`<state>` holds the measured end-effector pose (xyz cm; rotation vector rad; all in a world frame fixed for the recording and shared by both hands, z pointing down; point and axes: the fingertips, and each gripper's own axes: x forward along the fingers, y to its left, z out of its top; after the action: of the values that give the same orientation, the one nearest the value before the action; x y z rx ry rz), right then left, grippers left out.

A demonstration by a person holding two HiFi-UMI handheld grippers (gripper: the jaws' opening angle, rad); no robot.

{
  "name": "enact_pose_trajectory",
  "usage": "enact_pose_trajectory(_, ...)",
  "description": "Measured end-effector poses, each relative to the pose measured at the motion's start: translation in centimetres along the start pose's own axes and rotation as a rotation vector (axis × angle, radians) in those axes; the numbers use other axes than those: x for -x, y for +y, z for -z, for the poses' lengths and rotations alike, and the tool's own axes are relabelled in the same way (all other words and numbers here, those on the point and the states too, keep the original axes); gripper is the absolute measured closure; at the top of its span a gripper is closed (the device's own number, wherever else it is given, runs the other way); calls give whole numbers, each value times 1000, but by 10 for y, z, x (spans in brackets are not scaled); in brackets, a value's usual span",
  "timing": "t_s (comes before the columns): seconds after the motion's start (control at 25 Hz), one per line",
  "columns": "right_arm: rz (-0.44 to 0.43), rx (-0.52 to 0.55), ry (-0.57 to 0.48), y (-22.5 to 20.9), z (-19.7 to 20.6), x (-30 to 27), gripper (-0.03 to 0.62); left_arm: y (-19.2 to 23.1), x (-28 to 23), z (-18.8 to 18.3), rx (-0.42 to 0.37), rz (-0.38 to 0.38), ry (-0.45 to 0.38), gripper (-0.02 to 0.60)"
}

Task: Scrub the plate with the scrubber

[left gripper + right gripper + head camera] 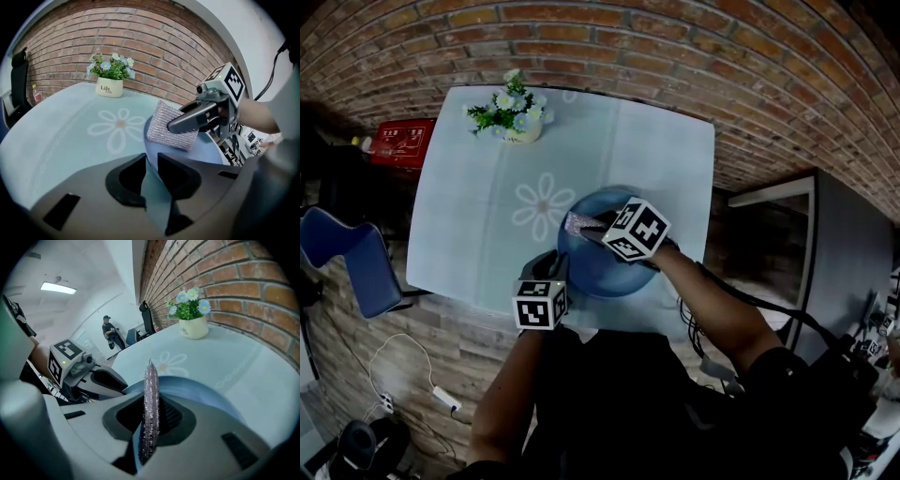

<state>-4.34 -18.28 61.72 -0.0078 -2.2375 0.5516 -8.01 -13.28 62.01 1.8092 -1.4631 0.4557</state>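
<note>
The near rim of the plate (600,272) is clamped between the narrowly parted jaws of the left gripper (152,159). The scrubber (151,380) is pinched tight by the right gripper (151,404) over the plate's far-left part. It is stood on edge, its long axis pointed toward the daisy print (117,126) just beyond the plate. Farther beyond the plate, "Life" can be read on the flower pot (109,87).
</note>
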Motion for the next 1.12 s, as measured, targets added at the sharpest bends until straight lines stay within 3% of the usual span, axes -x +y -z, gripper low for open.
enact_pose_trajectory(0.4,131,58,15,-25,-4,-1,531,1,1,-1,-21,-10,-6,494)
enact_pose_trajectory(1.12,383,-203,-63,-69,11,23,525,0,3,2,-69,52,36,488)
